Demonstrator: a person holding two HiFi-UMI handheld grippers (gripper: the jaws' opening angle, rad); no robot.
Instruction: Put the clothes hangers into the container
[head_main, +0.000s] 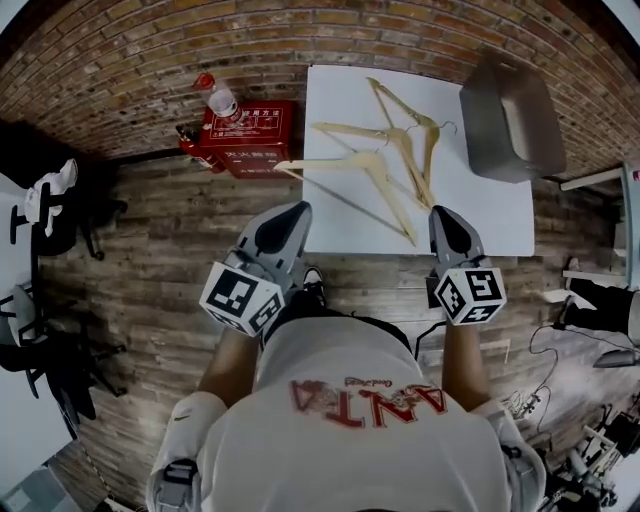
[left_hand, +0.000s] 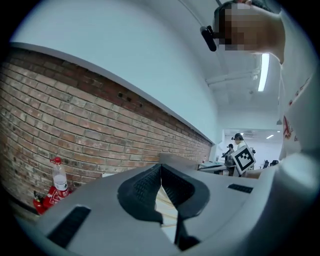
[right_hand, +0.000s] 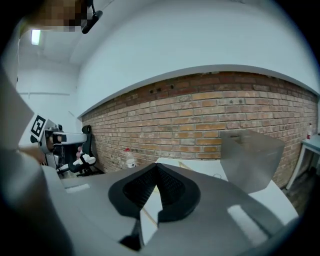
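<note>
Held the left gripper (head_main: 298, 210) and right gripper (head_main: 440, 212) with jaws pressed together on nothing, probably because neither had reached the work. Found the clothes hangers (head_main: 372, 160) lying just ahead, between both, on the table (head_main: 480, 210). Found the container (head_main: 510, 125) beyond them, ahead-right of the right gripper.

The left gripper (head_main: 295, 208) and the right gripper (head_main: 440, 212) are grey, black on the inner side of the jaws, and each bears black-and-white square markers. Ahead of both, the hangers (head_main: 385, 165) are pale wood colour on a white table (head_main: 490, 215). Beyond the right gripper the container (head_main: 487, 125) is grey. Beyond the left gripper a red box (head_main: 255, 140) stands before a red-brown brick wall (head_main: 150, 50).
</note>
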